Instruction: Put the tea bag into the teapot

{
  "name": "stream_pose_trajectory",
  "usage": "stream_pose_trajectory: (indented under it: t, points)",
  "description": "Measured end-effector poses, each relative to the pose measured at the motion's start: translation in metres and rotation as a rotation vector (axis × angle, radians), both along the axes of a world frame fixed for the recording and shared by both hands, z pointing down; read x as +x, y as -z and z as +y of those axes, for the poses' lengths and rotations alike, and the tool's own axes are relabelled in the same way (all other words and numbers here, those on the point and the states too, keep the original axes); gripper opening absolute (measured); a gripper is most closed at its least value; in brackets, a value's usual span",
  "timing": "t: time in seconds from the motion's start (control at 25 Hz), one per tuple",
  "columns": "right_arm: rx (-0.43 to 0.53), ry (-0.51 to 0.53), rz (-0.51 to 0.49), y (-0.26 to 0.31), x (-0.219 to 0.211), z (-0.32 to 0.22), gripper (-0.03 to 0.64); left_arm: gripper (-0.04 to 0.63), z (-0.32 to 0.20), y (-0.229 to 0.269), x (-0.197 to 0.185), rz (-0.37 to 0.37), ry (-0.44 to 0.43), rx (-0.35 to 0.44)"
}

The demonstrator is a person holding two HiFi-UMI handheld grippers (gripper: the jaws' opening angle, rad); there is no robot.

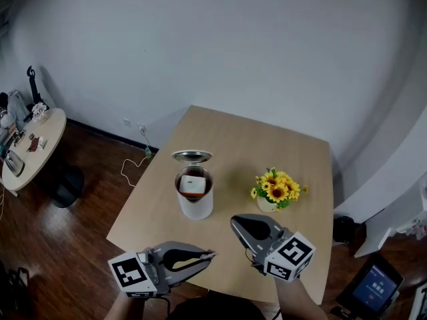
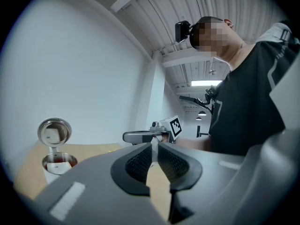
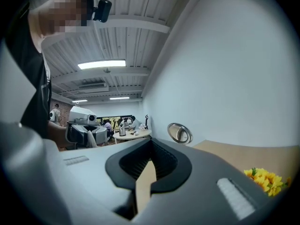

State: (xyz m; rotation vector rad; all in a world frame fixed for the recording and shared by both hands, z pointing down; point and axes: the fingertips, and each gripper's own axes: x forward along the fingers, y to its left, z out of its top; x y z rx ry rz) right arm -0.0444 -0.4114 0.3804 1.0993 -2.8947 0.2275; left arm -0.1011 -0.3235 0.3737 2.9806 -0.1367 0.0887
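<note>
The white cylindrical teapot (image 1: pixel 196 207) stands in the middle of the light wooden surface (image 1: pixel 267 145), with its round metal lid (image 1: pixel 192 156) tipped open. The white square tea bag (image 1: pixel 193 185) lies inside it. At the bottom of the frame, the left tool (image 1: pixel 209 254) and the right tool (image 1: pixel 235 221) both have their jaws closed on nothing, apart from the teapot.

The left gripper (image 1: pixel 211 253) and right gripper (image 1: pixel 236 221) are moulded in smooth grey plastic, each body tapered to a narrow nose. A white cube (image 1: pixel 131 273) printed with black square markers is fixed at the rear of each. The jaws are lined with black ribbed pads (image 2: pixel 139 163), and a pale textured strip (image 2: pixel 68 200) is set into the housing. A dark top (image 2: pixel 248 107), apparently short-sleeved, is worn, and a small black camera (image 2: pixel 183 31) is strapped to the head.
</note>
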Motion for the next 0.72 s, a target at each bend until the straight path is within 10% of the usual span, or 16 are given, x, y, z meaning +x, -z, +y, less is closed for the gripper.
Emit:
stream_pose_trajectory:
  t: [0.72]
  points:
    - [-0.047,-0.045,-0.012,-0.018,0.002,-0.061,0.002,0.046,-0.129,-0.030,-0.026,-0.011,0.247,-0.095]
